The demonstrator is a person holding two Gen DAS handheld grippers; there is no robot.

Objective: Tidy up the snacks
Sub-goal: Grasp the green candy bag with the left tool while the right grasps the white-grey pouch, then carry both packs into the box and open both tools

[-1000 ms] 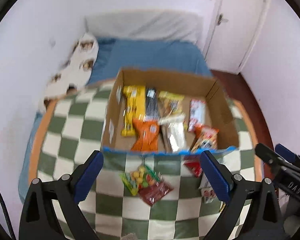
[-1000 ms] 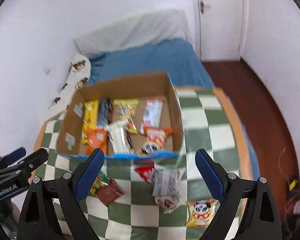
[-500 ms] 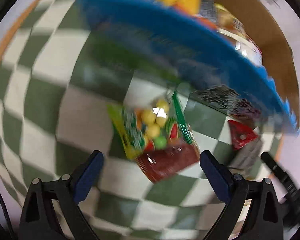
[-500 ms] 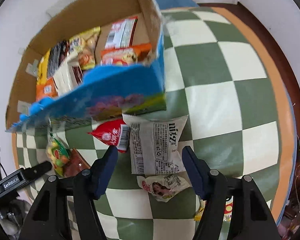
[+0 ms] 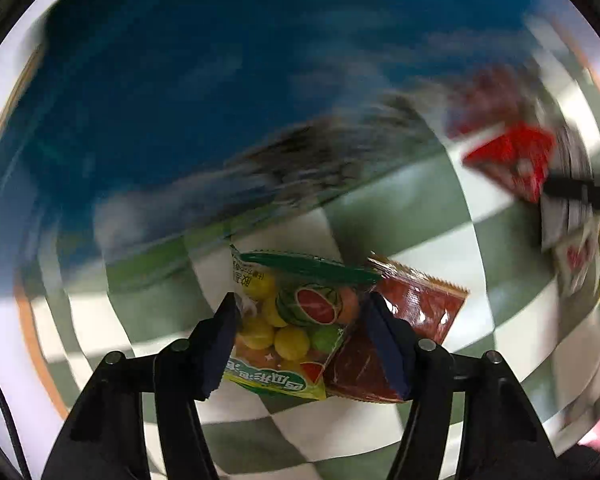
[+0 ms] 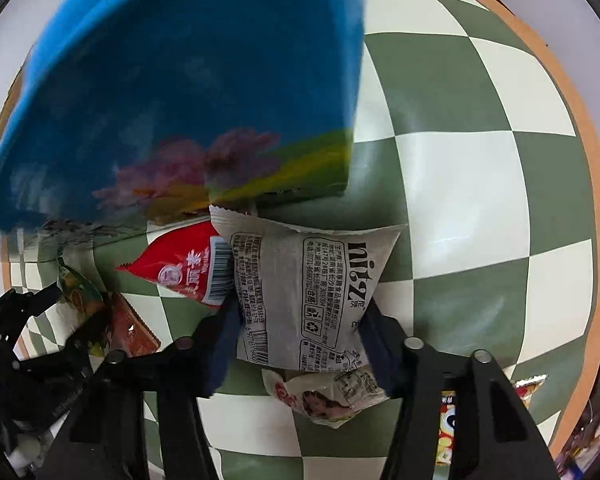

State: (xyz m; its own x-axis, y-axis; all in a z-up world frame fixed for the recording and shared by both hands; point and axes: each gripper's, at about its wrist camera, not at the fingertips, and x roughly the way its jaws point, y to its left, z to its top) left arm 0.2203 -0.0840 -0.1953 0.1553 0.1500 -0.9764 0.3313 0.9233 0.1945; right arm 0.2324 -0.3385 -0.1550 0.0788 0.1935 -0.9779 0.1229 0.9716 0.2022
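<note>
My left gripper (image 5: 300,332) is low over the checkered table, its fingers touching either side of a fruit-candy bag (image 5: 288,320) that lies on the table; a dark red packet (image 5: 400,332) lies beside it, partly under the right finger. My right gripper (image 6: 300,340) has its fingers against both sides of a white "nitz" packet (image 6: 308,292) lying on the table. A red packet (image 6: 188,272) sits to its left. The blue-fronted cardboard box (image 6: 204,92) stands just beyond both.
A small white packet with a face print (image 6: 320,396) lies under the white packet's near edge. A yellow snack bag (image 6: 448,424) lies near the right finger. The table's orange rim (image 6: 592,208) curves on the right. The left gripper shows at the left of the right wrist view (image 6: 60,320).
Both grippers have dropped toward the table and narrowed: the left around the fruit-candy bag, the right around the white packet. The box now fills the upper part of both views.
</note>
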